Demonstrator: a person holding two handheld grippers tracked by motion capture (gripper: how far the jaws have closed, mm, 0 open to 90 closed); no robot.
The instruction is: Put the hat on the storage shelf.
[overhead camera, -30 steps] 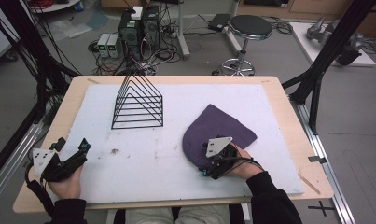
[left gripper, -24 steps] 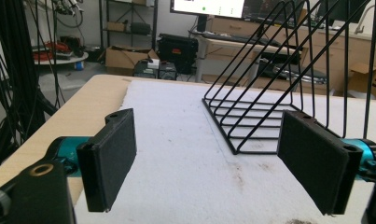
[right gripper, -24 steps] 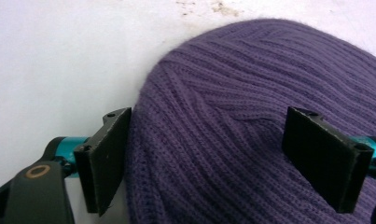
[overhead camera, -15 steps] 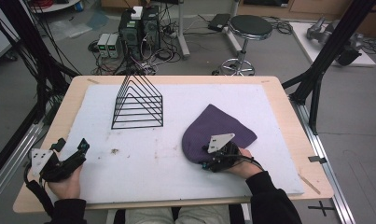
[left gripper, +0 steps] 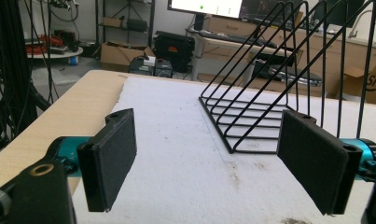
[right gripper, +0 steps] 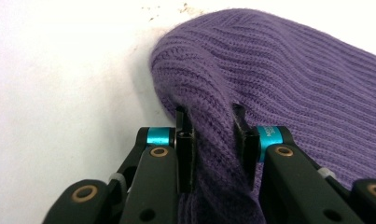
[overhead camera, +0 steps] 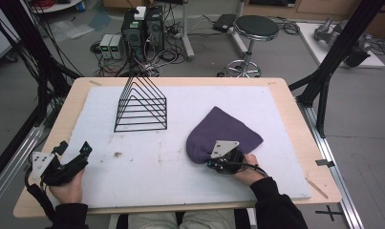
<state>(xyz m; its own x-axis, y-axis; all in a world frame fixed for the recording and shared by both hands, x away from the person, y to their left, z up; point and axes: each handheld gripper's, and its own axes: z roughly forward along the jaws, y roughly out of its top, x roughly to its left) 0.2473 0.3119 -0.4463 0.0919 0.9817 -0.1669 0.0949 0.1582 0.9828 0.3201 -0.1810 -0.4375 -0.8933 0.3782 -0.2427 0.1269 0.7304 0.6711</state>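
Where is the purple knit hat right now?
In the high view the purple knit hat lies on the white mat's right half, right of the wire rack, its near edge pinched in the right gripper.

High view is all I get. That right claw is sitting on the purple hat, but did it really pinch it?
Observer: Yes. In the right gripper view the right gripper has just been closing, and its pads now squeeze a fold of the purple hat at its edge.
Operator: What is the other claw doing?
Observer: In the left gripper view the left gripper stands wide open with nothing between its pads.
Operator: What does that one look at?
Observer: The black wire rack, standing on the white mat ahead of it.
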